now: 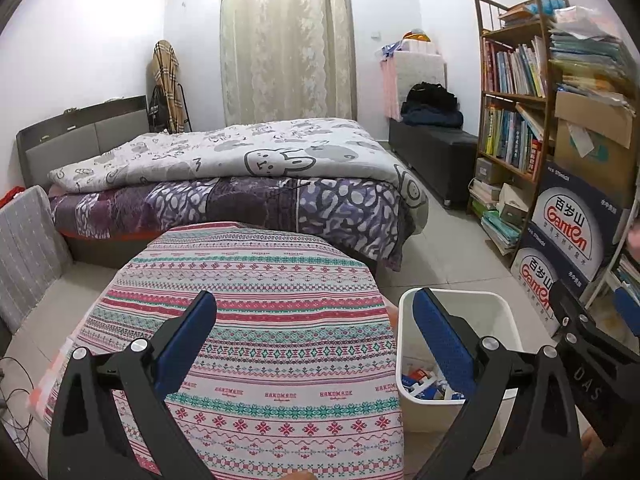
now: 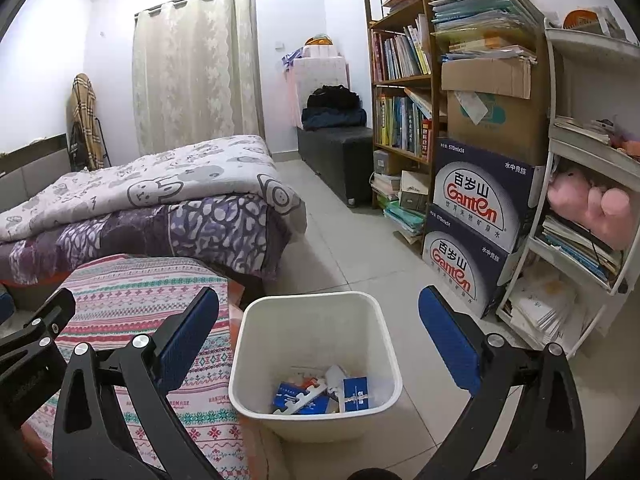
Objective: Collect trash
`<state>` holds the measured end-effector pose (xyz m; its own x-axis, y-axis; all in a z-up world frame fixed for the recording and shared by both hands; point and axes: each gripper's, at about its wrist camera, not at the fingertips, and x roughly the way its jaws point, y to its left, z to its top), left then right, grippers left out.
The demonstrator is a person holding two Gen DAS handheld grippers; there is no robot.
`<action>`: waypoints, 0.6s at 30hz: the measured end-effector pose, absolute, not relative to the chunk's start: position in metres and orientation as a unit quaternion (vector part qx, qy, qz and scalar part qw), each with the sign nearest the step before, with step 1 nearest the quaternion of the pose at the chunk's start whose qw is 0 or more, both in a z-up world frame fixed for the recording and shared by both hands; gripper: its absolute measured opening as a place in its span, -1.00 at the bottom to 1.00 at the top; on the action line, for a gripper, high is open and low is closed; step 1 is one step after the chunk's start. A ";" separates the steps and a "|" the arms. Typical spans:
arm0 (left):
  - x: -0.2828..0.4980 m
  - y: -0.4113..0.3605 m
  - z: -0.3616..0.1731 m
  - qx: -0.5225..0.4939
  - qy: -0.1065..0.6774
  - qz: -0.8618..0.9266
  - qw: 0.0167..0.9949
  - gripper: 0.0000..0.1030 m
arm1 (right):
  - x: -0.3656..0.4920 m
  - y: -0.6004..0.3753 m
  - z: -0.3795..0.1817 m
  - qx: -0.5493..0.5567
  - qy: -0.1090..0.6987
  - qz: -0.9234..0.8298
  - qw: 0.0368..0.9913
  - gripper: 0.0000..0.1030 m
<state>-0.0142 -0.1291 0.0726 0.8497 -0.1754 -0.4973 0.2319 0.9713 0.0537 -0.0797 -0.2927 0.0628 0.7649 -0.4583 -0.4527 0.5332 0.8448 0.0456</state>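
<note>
The bin [image 2: 316,360] is white, smooth, square-mouthed plastic, holding blue cartons [image 2: 356,394]. It stands below the spread, empty right gripper [image 2: 320,344]. The left gripper [image 1: 316,344] is spread, empty, over patterned cloth [image 1: 256,280].

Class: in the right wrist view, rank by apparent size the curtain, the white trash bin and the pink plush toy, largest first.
1. curtain
2. white trash bin, though nearness to the camera enlarges it
3. pink plush toy
</note>
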 end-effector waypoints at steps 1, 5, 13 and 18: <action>-0.014 -0.129 0.073 0.055 0.253 -0.106 0.960 0.86 | -0.080 -0.293 0.063 0.087 0.217 -0.265 0.935 0.86; -0.014 -0.129 0.072 0.055 0.253 -0.106 0.960 0.86 | -0.079 -0.293 0.063 0.086 0.218 -0.264 0.936 0.86; -0.013 -0.130 0.072 0.053 0.254 -0.107 0.960 0.86 | -0.079 -0.293 0.061 0.088 0.219 -0.263 0.935 0.86; -0.011 -0.130 0.070 0.053 0.256 -0.104 0.960 0.86 | -0.077 -0.289 0.055 0.090 0.225 -0.258 0.935 0.86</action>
<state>-0.0107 -0.1298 0.0697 0.8476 -0.1720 -0.5019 0.2257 0.9730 0.0478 -0.0771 -0.2887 0.0555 0.7652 -0.4428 -0.4674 0.5234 0.8505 0.0512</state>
